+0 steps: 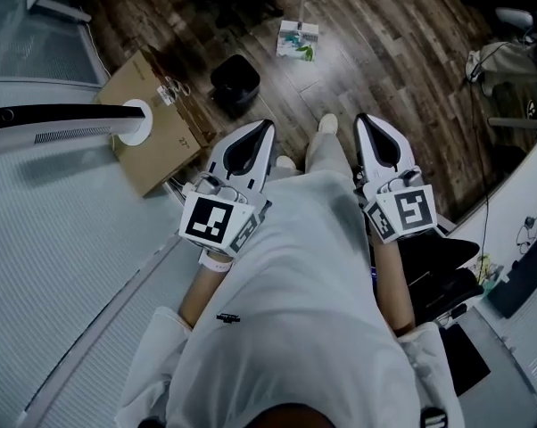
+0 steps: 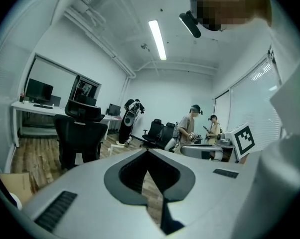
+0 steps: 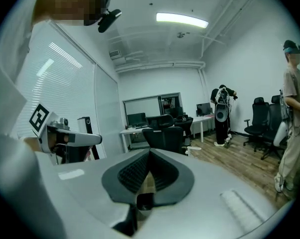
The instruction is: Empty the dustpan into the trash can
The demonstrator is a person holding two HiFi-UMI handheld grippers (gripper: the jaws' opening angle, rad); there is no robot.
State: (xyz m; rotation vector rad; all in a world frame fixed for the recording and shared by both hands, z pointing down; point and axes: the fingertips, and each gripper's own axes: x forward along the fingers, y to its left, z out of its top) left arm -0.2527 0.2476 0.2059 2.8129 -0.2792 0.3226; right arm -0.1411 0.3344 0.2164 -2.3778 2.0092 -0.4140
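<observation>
A small black trash can (image 1: pixel 235 83) stands on the wooden floor ahead of me. Farther off lies a white dustpan (image 1: pixel 298 39) with greenish scraps in it, its thin handle rising away from me. My left gripper (image 1: pixel 263 127) and right gripper (image 1: pixel 365 119) are held side by side at waist height, pointing forward, well short of both. Each is shut with nothing between its jaws, as the left gripper view (image 2: pixel 148 151) and the right gripper view (image 3: pixel 150 152) also show. Neither gripper view shows the dustpan.
A cardboard box (image 1: pixel 152 127) with a white round object (image 1: pixel 136 119) sits left of the trash can. A black office chair (image 2: pixel 82 133) and desks stand on the left, two people (image 2: pixel 191 128) at the far end, another person (image 3: pixel 292 113) at the right. Cables and gear (image 1: pixel 509 61) lie right.
</observation>
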